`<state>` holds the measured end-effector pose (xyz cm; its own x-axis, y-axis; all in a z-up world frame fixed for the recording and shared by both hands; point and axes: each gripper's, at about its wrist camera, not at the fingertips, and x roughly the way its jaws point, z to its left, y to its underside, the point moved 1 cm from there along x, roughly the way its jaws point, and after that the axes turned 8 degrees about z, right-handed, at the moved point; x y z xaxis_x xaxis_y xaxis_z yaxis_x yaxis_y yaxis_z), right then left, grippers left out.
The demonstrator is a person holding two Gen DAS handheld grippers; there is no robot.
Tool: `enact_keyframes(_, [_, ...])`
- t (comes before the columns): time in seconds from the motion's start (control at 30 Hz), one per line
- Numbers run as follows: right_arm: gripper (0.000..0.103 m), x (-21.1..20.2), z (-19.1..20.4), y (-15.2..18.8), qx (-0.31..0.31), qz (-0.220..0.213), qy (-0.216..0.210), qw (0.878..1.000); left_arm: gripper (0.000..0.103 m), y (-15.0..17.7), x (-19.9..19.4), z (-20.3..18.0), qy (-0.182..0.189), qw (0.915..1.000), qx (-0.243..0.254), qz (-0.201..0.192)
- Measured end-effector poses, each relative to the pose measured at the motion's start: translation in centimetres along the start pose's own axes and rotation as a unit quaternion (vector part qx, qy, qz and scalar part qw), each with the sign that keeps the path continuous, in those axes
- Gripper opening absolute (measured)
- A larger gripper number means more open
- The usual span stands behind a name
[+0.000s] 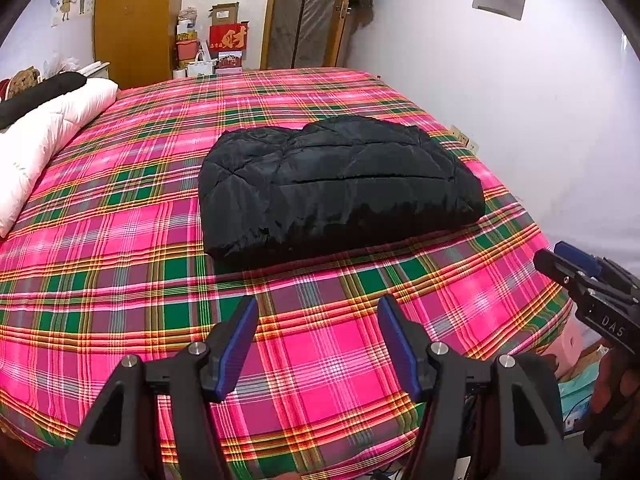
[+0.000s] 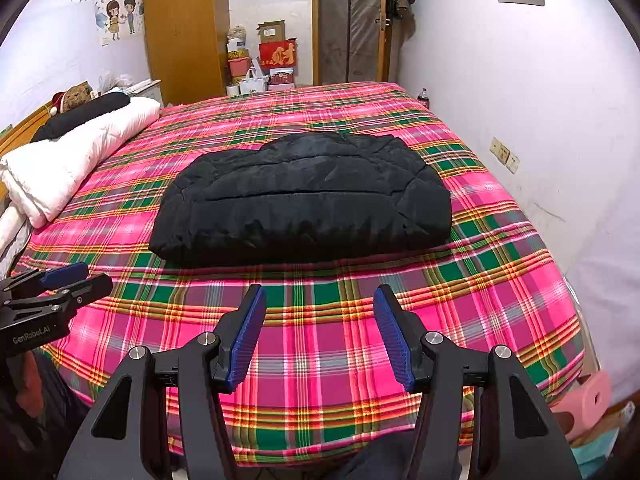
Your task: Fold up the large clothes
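A black puffy jacket point(image 1: 340, 184) lies folded into a compact rectangle on the plaid bed; it also shows in the right wrist view point(image 2: 304, 196). My left gripper point(image 1: 318, 308) is open and empty, held above the bed's near part, short of the jacket. My right gripper point(image 2: 319, 298) is open and empty, also short of the jacket's near edge. The right gripper shows at the right edge of the left wrist view point(image 1: 560, 260). The left gripper shows at the left edge of the right wrist view point(image 2: 80, 276).
The pink and green plaid bed sheet point(image 1: 320, 360) covers the bed. A rolled white duvet point(image 2: 72, 160) with a black item on it lies at the left. A white wall point(image 2: 520, 120) runs along the right. Boxes point(image 2: 276, 56) and a wardrobe point(image 2: 180, 28) stand beyond.
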<state>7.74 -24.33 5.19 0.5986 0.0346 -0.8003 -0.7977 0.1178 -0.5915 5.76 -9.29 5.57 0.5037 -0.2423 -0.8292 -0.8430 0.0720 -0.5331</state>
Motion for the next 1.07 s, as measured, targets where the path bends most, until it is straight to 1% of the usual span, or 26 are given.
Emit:
enact_keyframes(0.13, [0.056,0.1,-0.2,0.1,-0.001,0.002,-0.001,1.000,0.064,0.1,0.2,-0.3,0.004,1.0000,0.004,0.004])
enact_keyframes(0.3, [0.056,0.3,-0.3,0.1,-0.001,0.004,0.000,1.000,0.064,0.3,0.5,-0.5,-0.002,0.9999,0.010,0.010])
enact_keyframes(0.57, [0.056,0.6,-0.3,0.2,-0.003,0.008,0.000,1.000,0.064,0.4,0.8,-0.3,0.006,0.9998,0.006,0.017])
enact_keyframes(1.07, [0.056,1.1,-0.5,0.1,-0.005,0.014,0.003,1.000,0.064,0.5,1.3,-0.4,-0.006,0.9999,0.010,0.011])
